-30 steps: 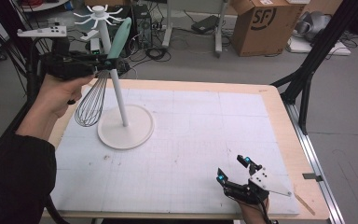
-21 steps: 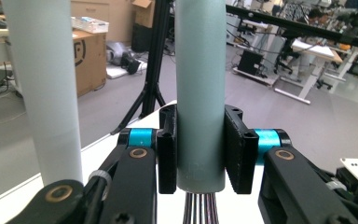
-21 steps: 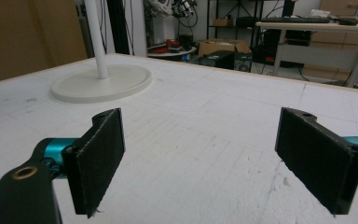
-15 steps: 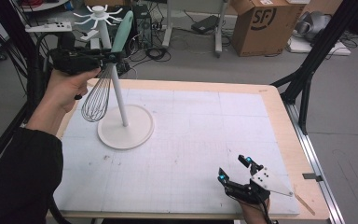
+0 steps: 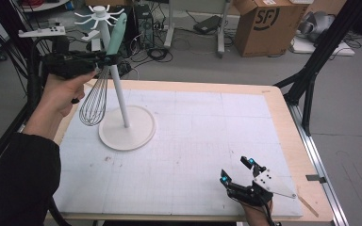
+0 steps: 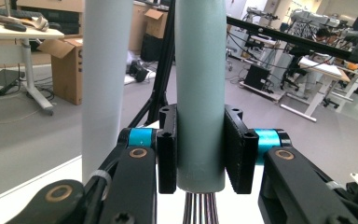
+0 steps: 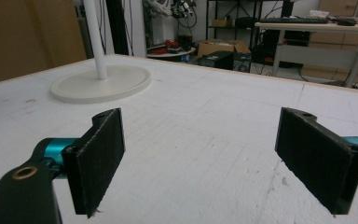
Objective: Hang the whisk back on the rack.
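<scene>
While my left gripper [image 5: 104, 60] clamps the whisk [image 5: 94, 104], it has risen beside the hook stand [image 5: 118, 89]. Hanging looks next. My right gripper [image 5: 239, 171] rests, jaws open.

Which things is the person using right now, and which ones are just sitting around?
Being used:
whisk, clamped in the left gripper
white hook stand

Just sitting around:
right gripper, open, holding nothing
cardboard box on the floor
thin wooden stick at the table edge
</scene>
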`<state>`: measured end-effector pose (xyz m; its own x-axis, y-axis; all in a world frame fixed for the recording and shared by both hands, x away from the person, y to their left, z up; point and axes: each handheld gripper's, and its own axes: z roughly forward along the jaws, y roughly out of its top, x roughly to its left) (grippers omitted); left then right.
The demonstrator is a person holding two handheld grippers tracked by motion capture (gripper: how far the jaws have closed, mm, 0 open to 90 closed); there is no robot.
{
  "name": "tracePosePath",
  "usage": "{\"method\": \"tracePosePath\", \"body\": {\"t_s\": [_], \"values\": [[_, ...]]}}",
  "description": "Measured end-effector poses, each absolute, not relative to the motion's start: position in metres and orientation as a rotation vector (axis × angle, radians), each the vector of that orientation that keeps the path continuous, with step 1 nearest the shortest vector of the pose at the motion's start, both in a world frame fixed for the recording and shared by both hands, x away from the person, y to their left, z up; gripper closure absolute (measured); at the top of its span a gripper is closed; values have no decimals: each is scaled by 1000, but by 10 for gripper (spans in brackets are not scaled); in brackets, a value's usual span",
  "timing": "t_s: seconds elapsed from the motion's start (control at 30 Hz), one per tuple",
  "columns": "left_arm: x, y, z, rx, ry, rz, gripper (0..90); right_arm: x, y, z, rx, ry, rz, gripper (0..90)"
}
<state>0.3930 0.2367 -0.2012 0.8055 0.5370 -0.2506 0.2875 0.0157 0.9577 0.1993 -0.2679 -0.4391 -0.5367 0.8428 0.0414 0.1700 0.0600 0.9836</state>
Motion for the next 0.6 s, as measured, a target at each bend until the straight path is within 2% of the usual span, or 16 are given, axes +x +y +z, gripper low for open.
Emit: {"method": "tracePosePath", "body": {"t_s": [0.37,0.6], "values": [[395,245,-211,1554,693,211,694,199,-267,-439,1019,1773,1515,145],[396,239,-214,1589,658,262,687,199,-267,-439,1019,1774,1514,145]]}}
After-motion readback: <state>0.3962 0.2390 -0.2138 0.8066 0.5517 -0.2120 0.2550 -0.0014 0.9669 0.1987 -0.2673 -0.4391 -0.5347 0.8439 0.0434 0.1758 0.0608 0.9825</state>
